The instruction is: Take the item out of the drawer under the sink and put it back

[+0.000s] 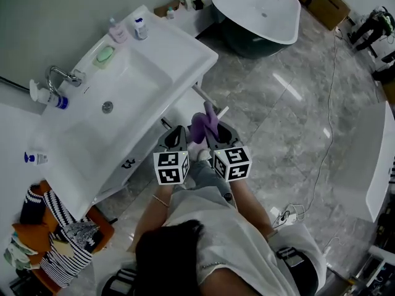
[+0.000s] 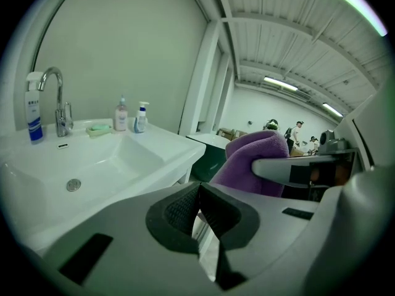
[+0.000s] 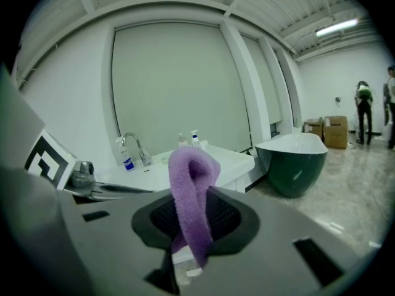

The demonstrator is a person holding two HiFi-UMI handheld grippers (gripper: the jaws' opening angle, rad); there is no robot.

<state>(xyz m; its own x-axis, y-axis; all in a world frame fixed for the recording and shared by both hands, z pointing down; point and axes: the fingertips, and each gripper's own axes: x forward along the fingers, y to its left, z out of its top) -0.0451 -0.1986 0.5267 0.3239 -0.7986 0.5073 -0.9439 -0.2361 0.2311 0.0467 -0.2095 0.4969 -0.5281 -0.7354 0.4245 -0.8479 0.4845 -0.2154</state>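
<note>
One purple cloth [image 3: 194,171] — pinched in the right tool [image 3: 192,224].

Left gripper [image 2: 197,193]: jaws are closed together, nothing between. Purple towel [image 2: 253,159] is seen just beyond. Bottles [image 2: 121,116] are lined along the back edge of the sink [image 2: 162,148].

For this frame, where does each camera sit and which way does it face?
Head view: on the person's head, looking steeply down at the sink and floor; shows hair, a forearm, the left gripper and the right gripper.
Left gripper view: on the left gripper, looking along its shut, empty jaws toward the sink; the right gripper shows at right.
Right gripper view: on the right gripper, looking along jaws shut on the purple cloth toward sink and bathtub.
Shared: all three show the sink and the purple cloth.
</note>
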